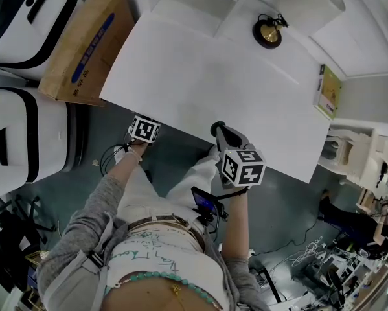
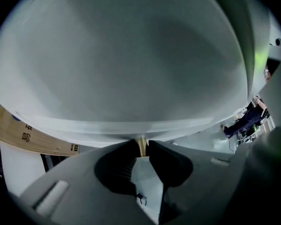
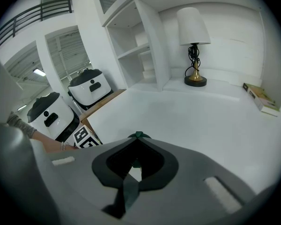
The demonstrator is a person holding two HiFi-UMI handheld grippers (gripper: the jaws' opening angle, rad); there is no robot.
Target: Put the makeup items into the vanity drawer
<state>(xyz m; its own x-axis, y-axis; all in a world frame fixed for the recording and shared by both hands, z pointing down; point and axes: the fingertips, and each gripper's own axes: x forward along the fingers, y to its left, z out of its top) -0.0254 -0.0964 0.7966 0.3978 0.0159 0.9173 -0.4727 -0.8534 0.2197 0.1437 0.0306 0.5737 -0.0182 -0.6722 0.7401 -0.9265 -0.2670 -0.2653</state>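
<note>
- The small brass-coloured knob (image 2: pixel 140 147) sits at the front edge of the white vanity, just under its wide white flat surface (image 1: pixel 213 83). I judge that it belongs to the drawer. The drawer seems closed, but I cannot make out its outline.
- This knob is hard, small and smooth metal, so I expect it can slip between the pads. It is best taken around its neck and pulled straight toward the person, not upward.
- The left hand-held gripper (image 2: pixel 140 143) has its jaws almost together, clamping the knob from both sides. Nothing else is between them.
- In the head view this left hand-held gripper (image 1: pixel 144 129) is at the near edge of the surface, low beside the person's leg.
- The right hand-held gripper (image 3: pixel 137 139) is closed narrow on a thin dark green item (image 3: pixel 139 135), of which only the tip shows beyond the jaws.
- I cannot tell what kind of item it is. If it is one of the makeup items, I judge it light and stiff, easy to turn in the pads, so it should be held near its middle.
- In the head view the right hand-held gripper (image 1: pixel 221 132) is over the near edge of the surface, well apart from the left one.
- I see no other makeup items on the surface, only a small lamp with a white shade (image 3: pixel 193 29) and a flat green book (image 1: pixel 328 91) at the far side.
</note>
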